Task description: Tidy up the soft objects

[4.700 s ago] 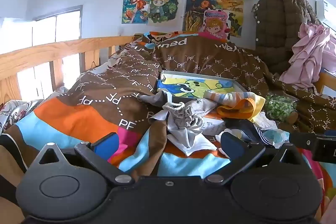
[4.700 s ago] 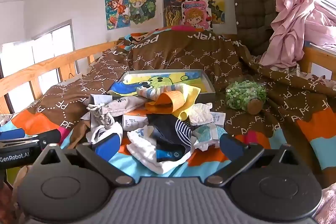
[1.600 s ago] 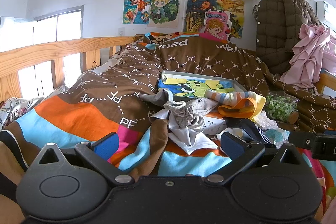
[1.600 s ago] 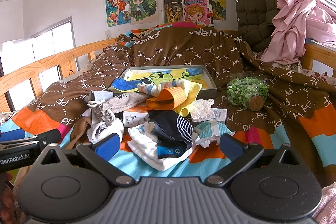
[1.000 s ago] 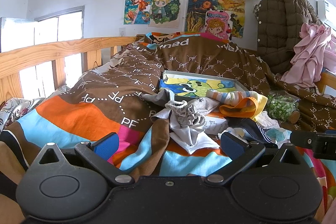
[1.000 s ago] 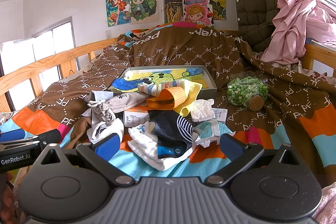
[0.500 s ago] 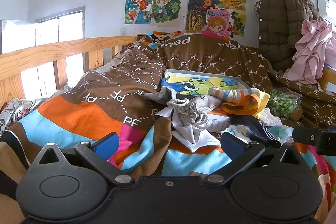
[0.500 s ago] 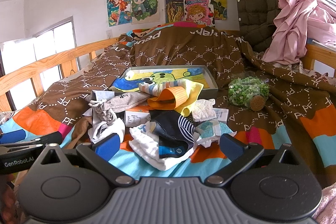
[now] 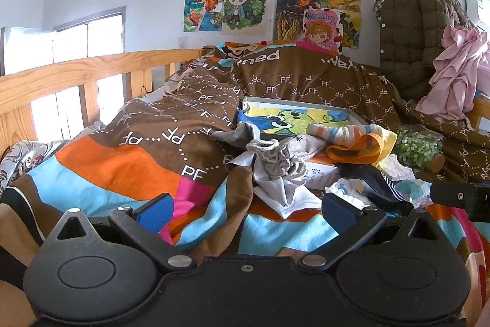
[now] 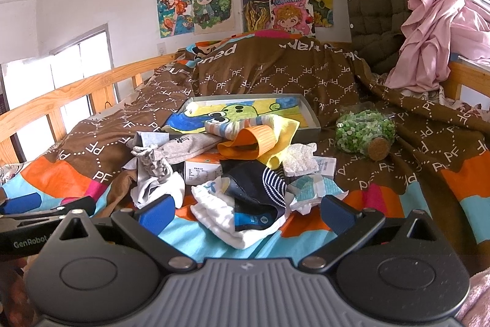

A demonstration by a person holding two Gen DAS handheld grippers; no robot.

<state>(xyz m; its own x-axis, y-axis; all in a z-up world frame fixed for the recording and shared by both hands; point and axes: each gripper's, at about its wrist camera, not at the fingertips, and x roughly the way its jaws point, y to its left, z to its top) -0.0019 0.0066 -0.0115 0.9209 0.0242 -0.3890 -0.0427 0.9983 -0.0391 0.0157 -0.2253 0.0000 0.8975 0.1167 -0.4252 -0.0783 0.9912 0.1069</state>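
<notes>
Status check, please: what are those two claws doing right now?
Left gripper open, empty. Right gripper open, empty. Sock pile untouched ahead. Jar beside it.

Brown lettered quilt (image 10: 275, 75), orange sock (image 10: 248, 143), navy striped sock (image 10: 260, 183).

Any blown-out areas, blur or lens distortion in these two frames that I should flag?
Left wrist view: the bright window behind the wooden bed rail is blown out; the rail bows from fisheye distortion; the sock pile is sharp. Right wrist view: the window is clipped white too; corners vignette black; no motion blur.
</notes>
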